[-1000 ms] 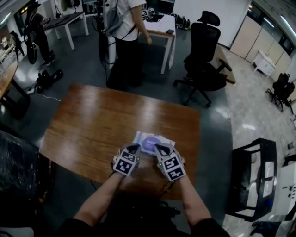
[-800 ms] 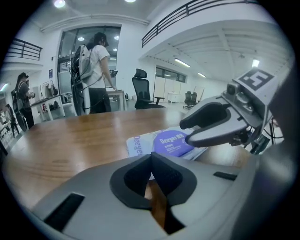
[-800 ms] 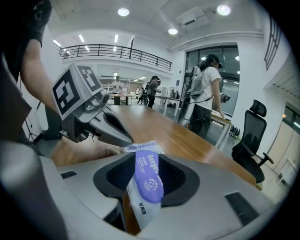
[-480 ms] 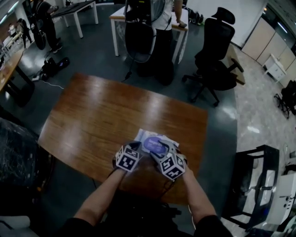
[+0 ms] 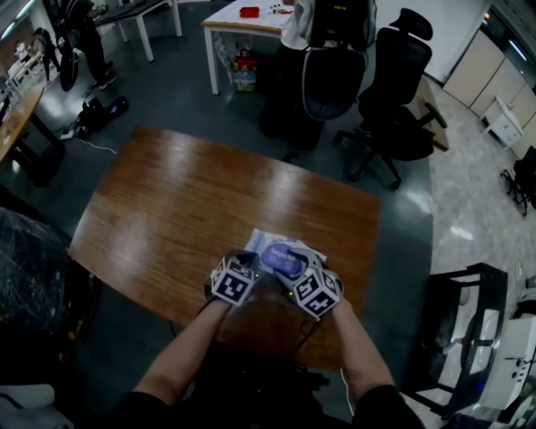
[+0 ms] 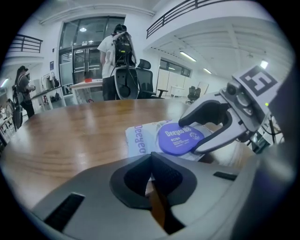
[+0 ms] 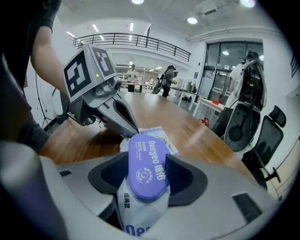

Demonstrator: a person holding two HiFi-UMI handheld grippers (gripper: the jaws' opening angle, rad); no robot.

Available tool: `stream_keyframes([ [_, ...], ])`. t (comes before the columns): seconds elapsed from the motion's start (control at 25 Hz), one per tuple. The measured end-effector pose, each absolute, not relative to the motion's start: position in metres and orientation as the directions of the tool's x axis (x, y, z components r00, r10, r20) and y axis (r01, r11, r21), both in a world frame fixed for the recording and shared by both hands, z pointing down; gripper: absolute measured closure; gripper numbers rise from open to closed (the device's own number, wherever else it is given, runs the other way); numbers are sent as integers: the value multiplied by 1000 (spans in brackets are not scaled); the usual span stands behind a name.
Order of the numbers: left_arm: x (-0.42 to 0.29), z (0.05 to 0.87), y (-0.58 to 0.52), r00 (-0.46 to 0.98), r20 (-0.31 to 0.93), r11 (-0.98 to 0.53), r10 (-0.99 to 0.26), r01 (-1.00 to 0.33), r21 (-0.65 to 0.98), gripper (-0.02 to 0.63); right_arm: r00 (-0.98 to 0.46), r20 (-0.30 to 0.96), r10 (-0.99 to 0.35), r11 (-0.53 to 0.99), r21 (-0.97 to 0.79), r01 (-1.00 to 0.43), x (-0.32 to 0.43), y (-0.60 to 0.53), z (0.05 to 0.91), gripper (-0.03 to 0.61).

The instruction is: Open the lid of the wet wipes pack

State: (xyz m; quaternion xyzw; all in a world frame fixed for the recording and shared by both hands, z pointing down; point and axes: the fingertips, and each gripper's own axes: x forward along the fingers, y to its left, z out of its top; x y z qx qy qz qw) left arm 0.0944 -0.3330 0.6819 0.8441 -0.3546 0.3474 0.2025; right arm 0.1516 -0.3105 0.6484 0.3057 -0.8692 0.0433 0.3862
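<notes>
A white wet wipes pack (image 5: 266,240) with a flat purple lid (image 5: 280,260) lies on the brown wooden table (image 5: 193,201) near its front edge. My right gripper (image 7: 147,176) stands open and low over the pack. The lid (image 7: 147,166) lies lengthwise between its wide jaws, close to both pads. My left gripper (image 6: 151,161) is shut, its tips at the pack's (image 6: 140,140) near edge. I cannot see whether it pinches the wrapper. From the left gripper view, the right gripper (image 6: 190,137) straddles the lid (image 6: 180,138). The left gripper (image 7: 127,133) touches the pack's far end in the right gripper view.
Beyond the table's far side stand a black office chair (image 5: 398,92), a second chair (image 5: 331,80) and a person (image 5: 297,17) by a white desk (image 5: 243,17). A dark rack (image 5: 469,327) is on the floor to the right.
Both grippers have sunk toward the pack. The right gripper's jaws have gone from shut to wide open around the purple lid. The head view has shifted a little.
</notes>
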Motion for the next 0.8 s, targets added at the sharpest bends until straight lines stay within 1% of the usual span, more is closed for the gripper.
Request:
stream_keyframes([
  [0.24,93,684,-334,506,738,-661,-445,-742,110,618,-538,720,-438,818,72,-571,157,-311,652,319],
  [0.48,95,686,-330,521,738,-664,-430,-736,132,618,-590,712,-381,825,-26,-565,156,-312,648,322],
  [0.64,89,688,-333,505,746,-660,-435,-742,117,618,-616,676,-403,811,-48,-583,157,-312,634,330],
  [0.76,92,683,-333,521,736,-666,-433,-735,128,618,-632,625,-459,791,-36,-611,160,-313,617,360],
  [0.8,90,684,-333,518,739,-663,-432,-737,129,618,-633,610,-477,785,-28,-619,163,-314,612,380],
])
